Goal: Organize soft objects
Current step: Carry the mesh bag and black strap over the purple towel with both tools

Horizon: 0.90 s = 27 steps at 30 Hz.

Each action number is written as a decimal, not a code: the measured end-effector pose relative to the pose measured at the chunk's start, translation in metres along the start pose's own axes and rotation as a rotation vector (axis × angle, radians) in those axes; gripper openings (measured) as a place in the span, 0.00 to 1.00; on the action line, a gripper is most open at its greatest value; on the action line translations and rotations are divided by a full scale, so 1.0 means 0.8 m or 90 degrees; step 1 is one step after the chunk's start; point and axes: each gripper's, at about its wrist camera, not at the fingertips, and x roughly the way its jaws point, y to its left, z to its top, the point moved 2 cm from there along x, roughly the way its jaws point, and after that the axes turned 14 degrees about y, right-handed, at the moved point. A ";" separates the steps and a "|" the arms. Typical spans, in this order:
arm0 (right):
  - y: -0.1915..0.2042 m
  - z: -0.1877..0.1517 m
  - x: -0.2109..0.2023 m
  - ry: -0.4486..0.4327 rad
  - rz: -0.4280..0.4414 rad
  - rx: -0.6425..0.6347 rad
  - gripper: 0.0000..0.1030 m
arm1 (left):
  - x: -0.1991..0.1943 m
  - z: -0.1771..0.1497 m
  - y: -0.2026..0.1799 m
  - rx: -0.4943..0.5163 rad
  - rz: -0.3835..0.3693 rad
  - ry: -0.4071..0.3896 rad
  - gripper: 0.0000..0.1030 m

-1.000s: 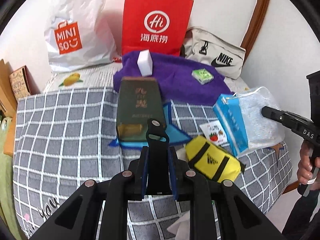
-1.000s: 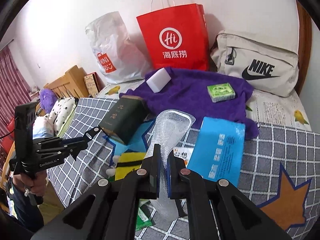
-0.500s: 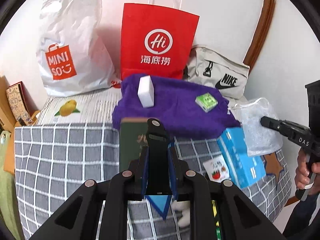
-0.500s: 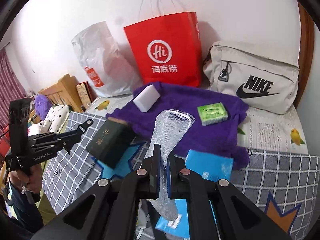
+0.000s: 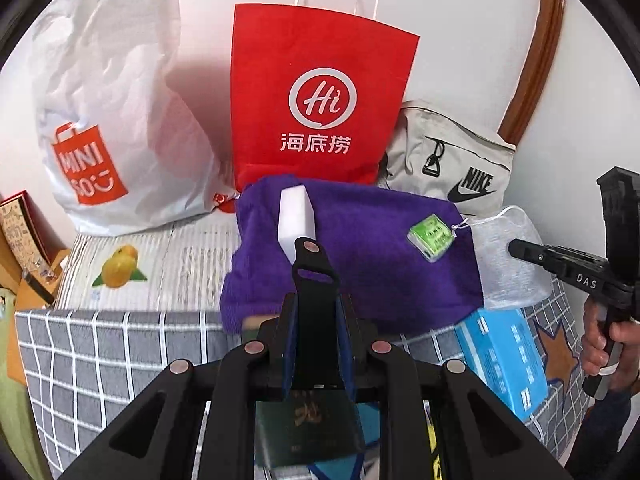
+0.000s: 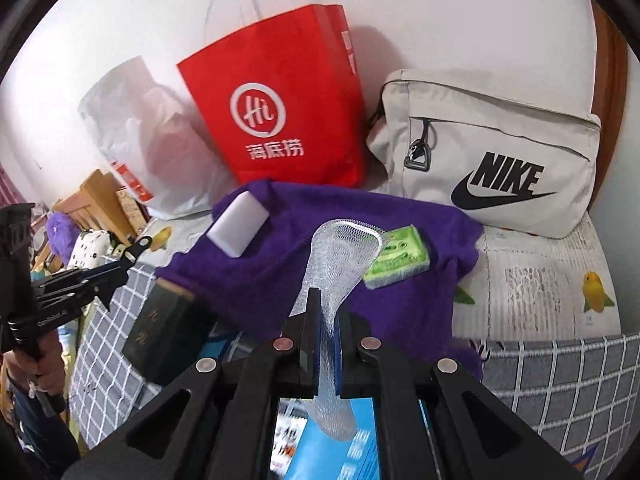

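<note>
Your left gripper was clamped on the dark green box, which hung just under its jaws, over the checked blanket. Your right gripper pinched the mesh bag, raised above the purple towel.

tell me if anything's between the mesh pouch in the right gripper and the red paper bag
Only low things: the purple towel lies flat between the mesh pouch and the red paper bag, with a green sponge on it. Nothing upright does.
</note>
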 end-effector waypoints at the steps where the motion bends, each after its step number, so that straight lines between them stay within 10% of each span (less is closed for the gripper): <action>1: -0.002 0.006 0.007 0.004 -0.005 -0.001 0.06 | 0.004 0.006 0.000 0.000 -0.001 0.002 0.17; 27: -0.033 0.043 0.092 0.075 -0.017 -0.007 0.07 | 0.111 0.102 -0.038 0.067 -0.003 0.059 0.17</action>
